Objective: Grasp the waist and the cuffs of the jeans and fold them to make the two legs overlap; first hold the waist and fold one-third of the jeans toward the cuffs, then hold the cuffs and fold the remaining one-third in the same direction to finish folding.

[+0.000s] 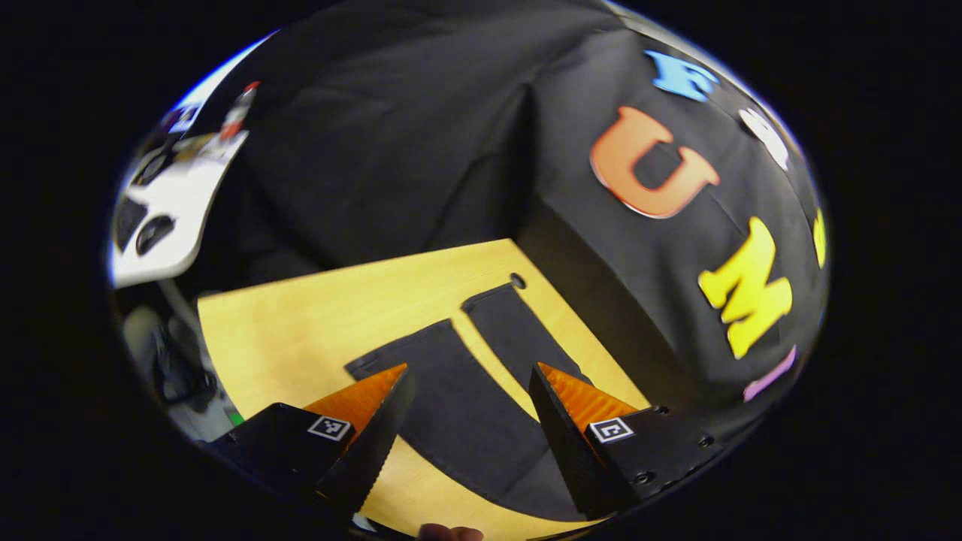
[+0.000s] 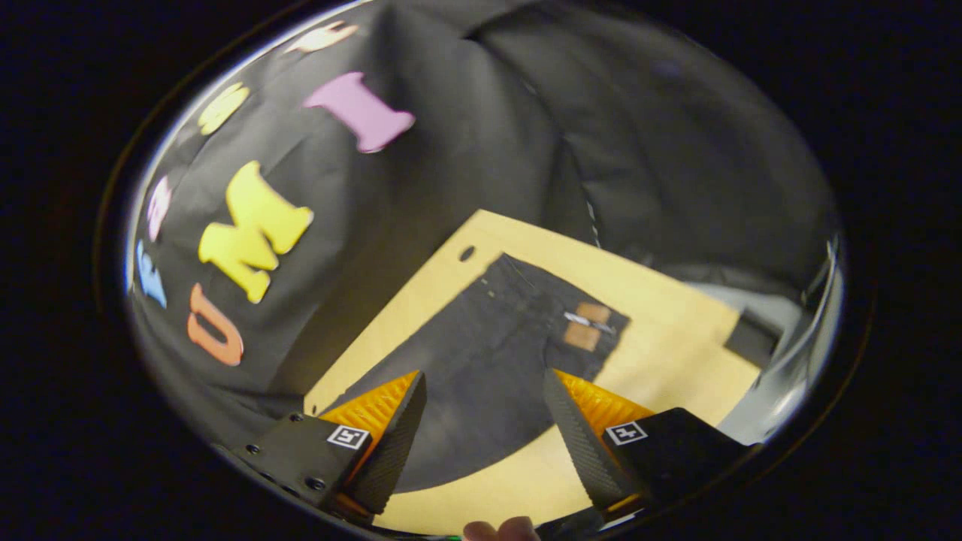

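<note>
Dark jeans point(image 1: 466, 406) lie flat on a light wooden table point(image 1: 301, 330), both legs spread apart with their cuffs point(image 1: 496, 297) pointing away in the left gripper view. In the right gripper view the jeans point(image 2: 488, 361) show their waist point(image 2: 556, 297) at the far end, with a tan patch point(image 2: 586, 324) on it. My left gripper point(image 1: 472, 372) hangs open above the legs, nothing between its fingers. My right gripper point(image 2: 485, 379) hovers open above the seat and thigh part of the jeans, holding nothing.
The booth's black cloth wall point(image 1: 421, 128) stands close behind the table's far edges. A small round hole point(image 1: 518, 282) marks the table's corner. A white desk point(image 1: 169, 210) with clutter is off to the left. Fingertips point(image 2: 500, 530) show at the bottom edge.
</note>
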### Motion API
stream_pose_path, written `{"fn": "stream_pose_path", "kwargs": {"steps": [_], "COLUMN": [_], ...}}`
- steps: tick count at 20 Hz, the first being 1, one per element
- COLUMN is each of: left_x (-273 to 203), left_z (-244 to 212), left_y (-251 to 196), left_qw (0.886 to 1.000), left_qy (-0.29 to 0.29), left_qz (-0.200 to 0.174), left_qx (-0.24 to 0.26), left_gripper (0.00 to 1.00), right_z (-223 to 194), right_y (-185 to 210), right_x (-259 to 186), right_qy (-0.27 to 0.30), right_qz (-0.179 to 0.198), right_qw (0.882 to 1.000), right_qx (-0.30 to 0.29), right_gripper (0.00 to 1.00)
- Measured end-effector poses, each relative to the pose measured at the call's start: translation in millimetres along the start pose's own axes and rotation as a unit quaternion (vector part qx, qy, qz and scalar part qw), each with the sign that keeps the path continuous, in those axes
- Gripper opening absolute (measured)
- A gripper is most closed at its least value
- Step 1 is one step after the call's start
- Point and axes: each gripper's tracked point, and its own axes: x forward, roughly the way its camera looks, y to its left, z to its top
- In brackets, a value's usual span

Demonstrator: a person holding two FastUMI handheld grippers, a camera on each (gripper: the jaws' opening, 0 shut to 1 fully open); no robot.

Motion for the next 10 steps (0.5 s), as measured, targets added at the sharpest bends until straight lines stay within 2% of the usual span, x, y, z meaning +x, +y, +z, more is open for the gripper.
{"fn": "stream_pose_path", "kwargs": {"steps": [3, 5, 10], "left_x": [-6.2, 1.2, 29.3], "left_z": [-20.6, -35.2, -39.5], "left_y": [37.5, 53.8, 78.3], "left_qw": [0.994, 0.987, 0.974], "left_qy": [0.044, 0.067, 0.088], "left_qz": [0.025, 0.045, 0.073], "left_qx": [-0.092, -0.137, -0.194], "left_gripper": [0.99, 0.99, 0.99], "right_z": [-14.9, -18.1, -19.7], "right_y": [-41.4, -52.5, -59.3], "right_x": [18.5, 24.1, 37.2], "right_qy": [0.013, 0.023, 0.041], "right_qz": [-0.030, -0.037, -0.050], "right_qw": [0.998, 0.997, 0.993], "right_qx": [0.052, 0.069, 0.099], "right_gripper": [0.98, 0.98, 0.98]}}
